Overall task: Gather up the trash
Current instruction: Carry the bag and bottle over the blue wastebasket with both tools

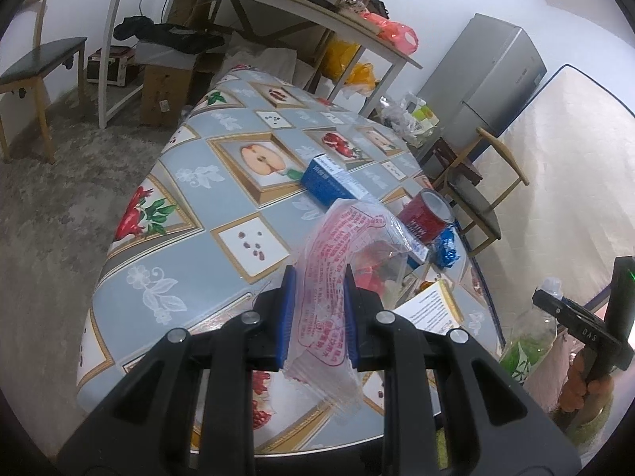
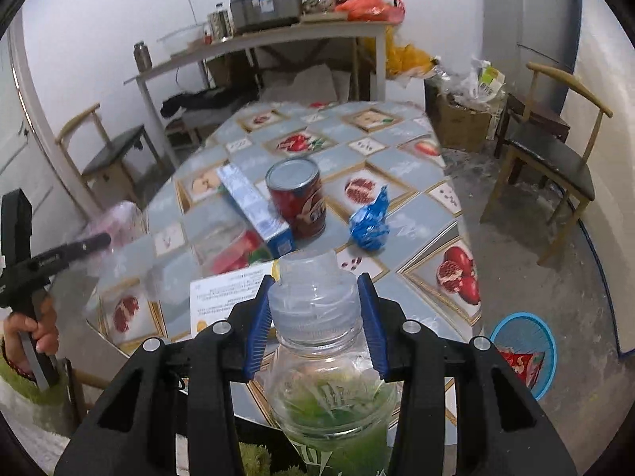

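Observation:
My left gripper [image 1: 319,277] is shut on a clear plastic bag with red print [image 1: 337,246], which hangs above the near end of the table [image 1: 190,214]. My right gripper [image 2: 316,281] is shut on the neck of a clear plastic bottle with a green label [image 2: 317,329], held over the table's near edge. In the left wrist view that bottle [image 1: 528,341] shows at the far right. On the table lie a red can [image 2: 297,198], a blue box [image 2: 254,206], a crumpled blue wrapper [image 2: 371,226] and a printed leaflet [image 2: 226,293].
A blue basket [image 2: 524,349] holding a red wrapper stands on the floor right of the table. Wooden chairs [image 2: 555,158] stand at both sides. A cluttered shelf table [image 2: 278,35], boxes and a grey fridge [image 1: 488,75] line the back wall.

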A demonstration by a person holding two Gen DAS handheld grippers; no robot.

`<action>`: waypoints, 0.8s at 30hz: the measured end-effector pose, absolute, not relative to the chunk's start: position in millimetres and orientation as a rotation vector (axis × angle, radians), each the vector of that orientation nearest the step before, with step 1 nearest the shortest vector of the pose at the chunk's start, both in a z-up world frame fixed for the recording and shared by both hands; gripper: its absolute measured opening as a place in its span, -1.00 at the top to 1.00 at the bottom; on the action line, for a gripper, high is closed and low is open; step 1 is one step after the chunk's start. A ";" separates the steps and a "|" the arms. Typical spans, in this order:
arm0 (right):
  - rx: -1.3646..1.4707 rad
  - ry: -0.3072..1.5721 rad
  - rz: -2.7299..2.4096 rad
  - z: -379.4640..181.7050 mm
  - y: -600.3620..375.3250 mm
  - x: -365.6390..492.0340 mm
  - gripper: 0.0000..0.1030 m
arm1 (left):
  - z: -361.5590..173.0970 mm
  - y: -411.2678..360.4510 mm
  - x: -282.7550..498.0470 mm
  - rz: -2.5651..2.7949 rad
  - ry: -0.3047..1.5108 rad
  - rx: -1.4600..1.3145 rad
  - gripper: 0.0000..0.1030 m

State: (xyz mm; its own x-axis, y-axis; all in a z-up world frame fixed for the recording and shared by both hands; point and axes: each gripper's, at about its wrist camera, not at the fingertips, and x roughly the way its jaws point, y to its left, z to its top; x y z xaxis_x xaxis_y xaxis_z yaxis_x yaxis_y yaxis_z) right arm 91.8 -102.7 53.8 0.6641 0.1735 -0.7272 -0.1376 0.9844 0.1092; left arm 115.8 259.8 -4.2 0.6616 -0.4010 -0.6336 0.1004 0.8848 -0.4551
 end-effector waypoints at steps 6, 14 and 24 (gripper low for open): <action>0.078 0.769 0.180 66.7 -111.2 81.2 0.21 | 8.6 250.9 111.3 -0.316 0.779 -0.394 0.61; 0.178 0.717 0.187 81.7 -138.6 69.2 0.21 | 32.3 225.9 106.5 -0.390 0.745 -0.362 0.61; 0.251 0.658 0.114 91.4 -190.9 47.4 0.21 | 52.0 157.7 111.5 -0.542 0.737 -0.287 0.61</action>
